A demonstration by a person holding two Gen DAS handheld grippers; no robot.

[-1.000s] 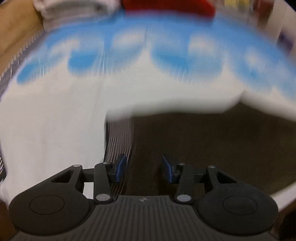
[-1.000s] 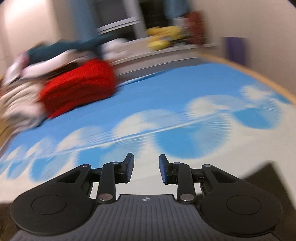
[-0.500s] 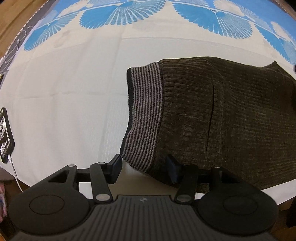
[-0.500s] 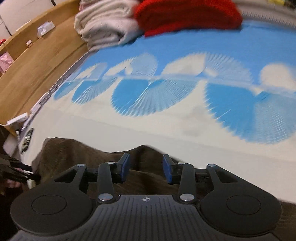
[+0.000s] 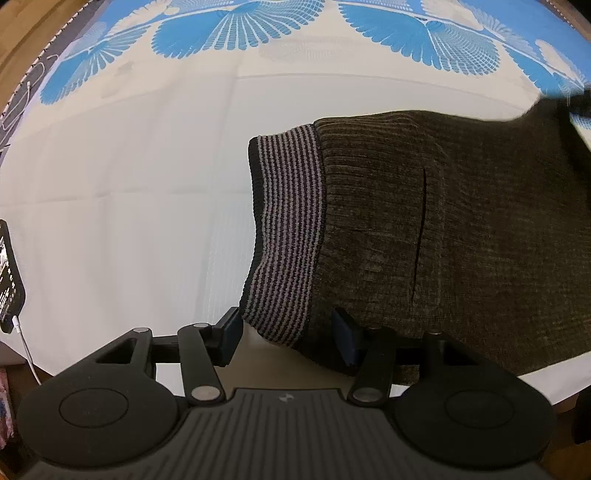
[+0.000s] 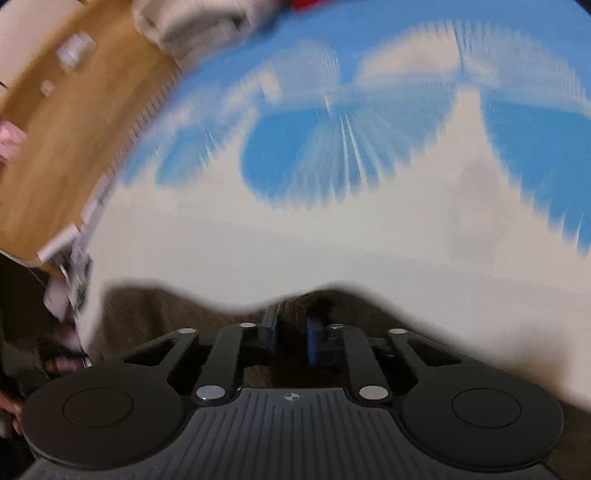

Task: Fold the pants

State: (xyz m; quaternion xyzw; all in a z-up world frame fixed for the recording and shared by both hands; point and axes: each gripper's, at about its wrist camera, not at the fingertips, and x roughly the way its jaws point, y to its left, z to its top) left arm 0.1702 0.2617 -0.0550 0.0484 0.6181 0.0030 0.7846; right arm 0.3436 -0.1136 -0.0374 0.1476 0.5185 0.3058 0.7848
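- The dark brown ribbed knit pants (image 5: 443, 229) lie flat on the white bedsheet with blue fan prints (image 5: 129, 166).
- The left tool (image 5: 286, 338) stands released, straddling the striped grey-and-black waistband (image 5: 286, 236) corner.
- The right tool (image 6: 291, 334) is closing, brown fabric between its pads.

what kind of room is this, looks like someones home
Most likely a bedroom at home. The dark brown ribbed knit pants lie on a white sheet with blue fan prints, apparently a bed, beside a light wooden ledge, with pale folded laundry at the far end.
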